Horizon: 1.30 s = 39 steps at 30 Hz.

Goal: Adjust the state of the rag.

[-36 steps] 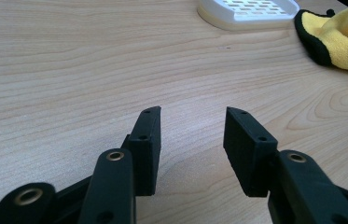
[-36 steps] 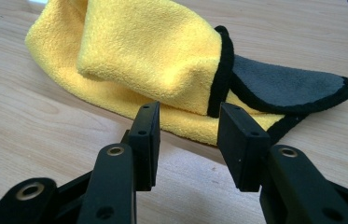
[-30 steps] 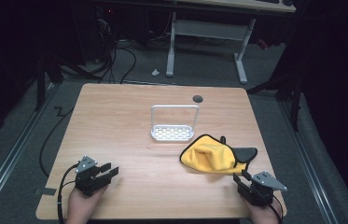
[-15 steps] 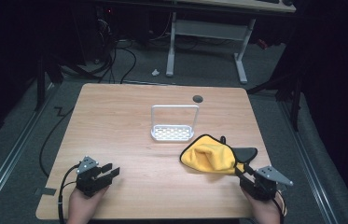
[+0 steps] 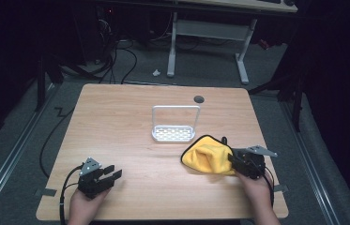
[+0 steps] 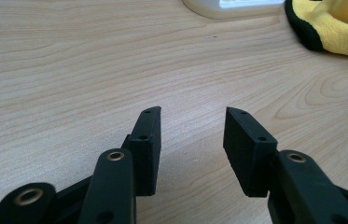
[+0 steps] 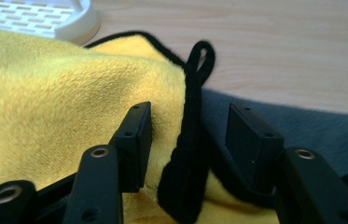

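— Where's the yellow cloth point(image 5: 209, 156)?
— On the table point(image 5: 116, 122), bunched just before the white rack point(image 5: 174, 132). The right gripper point(image 7: 188, 135) is at its edge, jaws just opened wide, black hem between them, unpinched.
— And the left gripper point(image 6: 191, 140)?
— Well apart, jaws open over bare wood. The rack holds nothing.

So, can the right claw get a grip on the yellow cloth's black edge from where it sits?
Probably yes. The right claw is open, and the black edge of the yellow cloth already stands between its jaws with nothing in the way; closing should pinch it.
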Tool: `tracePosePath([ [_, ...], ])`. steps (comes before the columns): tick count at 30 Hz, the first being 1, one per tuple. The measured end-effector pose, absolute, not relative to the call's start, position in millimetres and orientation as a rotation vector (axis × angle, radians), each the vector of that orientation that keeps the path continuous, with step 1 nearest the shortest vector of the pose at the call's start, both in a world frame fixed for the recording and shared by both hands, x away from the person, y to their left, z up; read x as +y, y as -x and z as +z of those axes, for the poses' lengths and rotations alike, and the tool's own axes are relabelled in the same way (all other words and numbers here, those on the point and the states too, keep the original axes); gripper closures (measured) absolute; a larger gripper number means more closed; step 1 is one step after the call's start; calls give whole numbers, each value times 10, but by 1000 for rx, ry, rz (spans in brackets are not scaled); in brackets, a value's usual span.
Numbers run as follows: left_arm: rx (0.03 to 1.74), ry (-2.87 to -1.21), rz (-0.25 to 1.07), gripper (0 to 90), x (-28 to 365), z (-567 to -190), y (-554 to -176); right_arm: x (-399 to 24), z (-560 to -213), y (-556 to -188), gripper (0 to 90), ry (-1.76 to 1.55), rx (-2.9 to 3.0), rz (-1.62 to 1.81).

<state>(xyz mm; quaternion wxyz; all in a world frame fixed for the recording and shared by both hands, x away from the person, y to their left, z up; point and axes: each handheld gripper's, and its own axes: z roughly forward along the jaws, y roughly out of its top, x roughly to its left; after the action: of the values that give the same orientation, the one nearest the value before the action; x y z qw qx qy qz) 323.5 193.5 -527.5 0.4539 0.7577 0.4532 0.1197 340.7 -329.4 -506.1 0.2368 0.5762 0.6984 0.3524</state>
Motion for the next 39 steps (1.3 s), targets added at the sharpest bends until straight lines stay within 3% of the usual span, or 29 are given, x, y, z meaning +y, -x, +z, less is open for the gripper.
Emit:
tracePosePath([
  [6, 1105, -1872, 294, 571, 1902, -5260, -3215, -3180, -5148, -3232, 647, -1557, 1928, 985],
  [10, 1091, -1878, 287, 570, 1861, -5246, -3201, -3068, -5106, -3067, 794, -1472, 1935, 964],
  [20, 1054, -1896, 291, 570, 1763, -5223, -3159, -2857, -4875, -2816, 802, -1331, 1891, 1089],
  [36, 989, -1918, 284, 553, 1621, -5154, -3071, -2001, -5096, -2708, 771, -1100, 2203, 1125],
  [39, 956, -1928, 291, 544, 1541, -5123, -3025, -1855, -5140, -2687, 717, -1046, 2256, 1107],
])
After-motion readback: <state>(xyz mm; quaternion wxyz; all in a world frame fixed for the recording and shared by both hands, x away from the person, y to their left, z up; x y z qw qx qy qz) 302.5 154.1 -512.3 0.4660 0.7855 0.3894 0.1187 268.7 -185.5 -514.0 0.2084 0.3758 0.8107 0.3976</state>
